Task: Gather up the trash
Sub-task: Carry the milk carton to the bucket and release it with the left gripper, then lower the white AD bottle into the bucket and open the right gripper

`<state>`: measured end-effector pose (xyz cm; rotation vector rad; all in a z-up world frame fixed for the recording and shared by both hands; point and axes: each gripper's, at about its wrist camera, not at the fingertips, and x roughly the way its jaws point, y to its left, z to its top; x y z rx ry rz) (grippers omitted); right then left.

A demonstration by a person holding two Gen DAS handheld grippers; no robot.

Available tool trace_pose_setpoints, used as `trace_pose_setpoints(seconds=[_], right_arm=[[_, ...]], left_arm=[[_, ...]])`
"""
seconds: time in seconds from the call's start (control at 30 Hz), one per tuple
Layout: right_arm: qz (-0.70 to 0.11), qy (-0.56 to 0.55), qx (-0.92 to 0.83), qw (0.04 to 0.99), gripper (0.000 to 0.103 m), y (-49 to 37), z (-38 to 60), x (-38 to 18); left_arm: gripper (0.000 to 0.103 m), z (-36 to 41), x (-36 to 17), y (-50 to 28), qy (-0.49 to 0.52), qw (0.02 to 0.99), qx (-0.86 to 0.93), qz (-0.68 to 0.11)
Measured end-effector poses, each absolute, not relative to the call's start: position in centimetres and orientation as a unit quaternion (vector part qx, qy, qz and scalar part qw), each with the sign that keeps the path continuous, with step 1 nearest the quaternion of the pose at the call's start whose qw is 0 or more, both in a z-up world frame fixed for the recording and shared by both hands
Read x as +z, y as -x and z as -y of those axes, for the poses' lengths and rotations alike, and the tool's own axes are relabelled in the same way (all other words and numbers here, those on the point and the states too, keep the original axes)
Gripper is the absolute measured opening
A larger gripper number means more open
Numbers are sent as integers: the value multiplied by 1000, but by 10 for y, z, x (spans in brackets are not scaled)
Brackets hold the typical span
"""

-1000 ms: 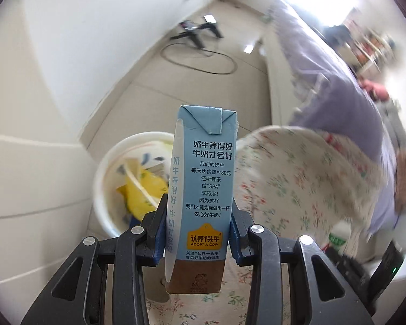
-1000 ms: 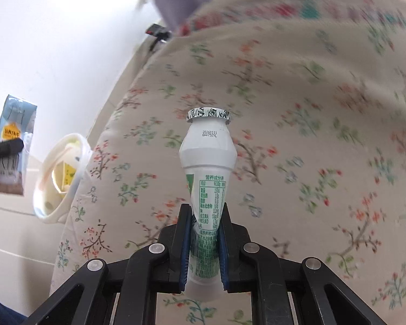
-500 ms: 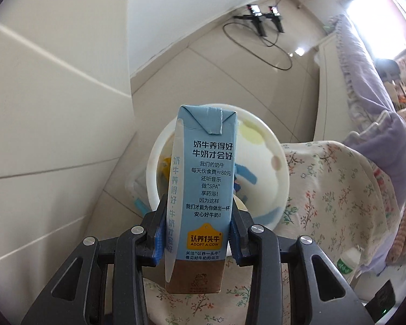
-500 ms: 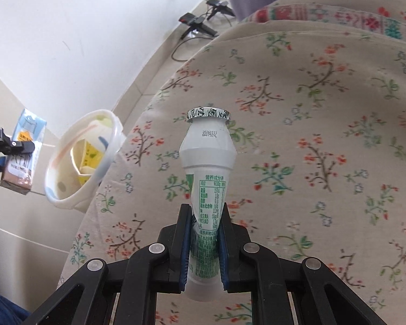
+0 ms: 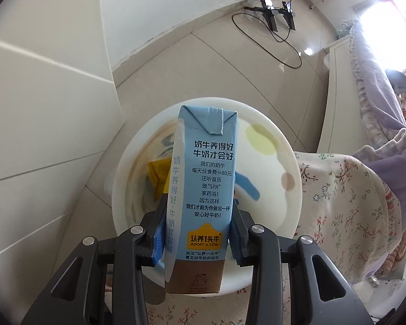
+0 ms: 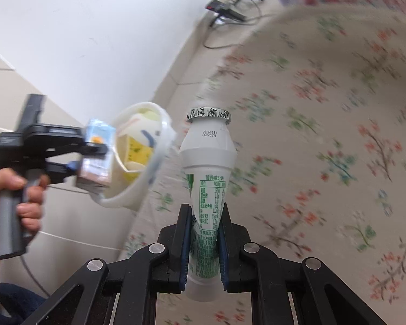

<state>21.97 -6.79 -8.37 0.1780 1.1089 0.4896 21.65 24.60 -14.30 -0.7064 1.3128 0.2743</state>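
walls (image 5: pixel 54 86) white | floor (image 5: pixel 203 67) beige tile | bedspread (image 6: pixel 324 135) floral | window (image 5: pixel 387 19) bright

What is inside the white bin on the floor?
Inside the bin a yellow wrapper is visible. The milk carton, held above in the left tongs, covers the middle, so what else lies there cannot be seen.

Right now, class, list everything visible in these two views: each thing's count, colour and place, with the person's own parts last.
carton: one, blue and brown, held over the bin
bottle: one, white with green print, in the right claw
bin: one, white, on the floor beside the cloth
wrapper: one, yellow, inside the bin
cloth: one, beige floral, covering the furniture
cable: one, black, on the floor by the wall
left claw: black, shut on the carton
right claw: black, shut on the bottle
hand: one, gripping the left handle
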Motion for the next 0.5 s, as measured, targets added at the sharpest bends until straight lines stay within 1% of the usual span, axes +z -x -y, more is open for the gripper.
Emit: trace_pose_setpoints(seconds=[0.07, 0.17, 0.2, 0.37, 0.5], right_arm=[[-509, -69, 243, 823, 16, -222, 54, -76], [-492, -44, 267, 827, 16, -227, 28, -68], [-489, -35, 271, 828, 16, -229, 19, -67], [-479, -4, 287, 830, 16, -249, -30, -67], [-479, 12, 295, 826, 16, -264, -60, -74]], left_arm=[[41, -246, -144, -217, 323, 727, 123, -593], [46, -241, -152, -220, 315, 707, 101, -625], [46, -241, -152, -219, 314, 704, 101, -629], [48, -254, -121, -215, 301, 730, 113, -603], [48, -271, -105, -206, 338, 730, 116, -583]])
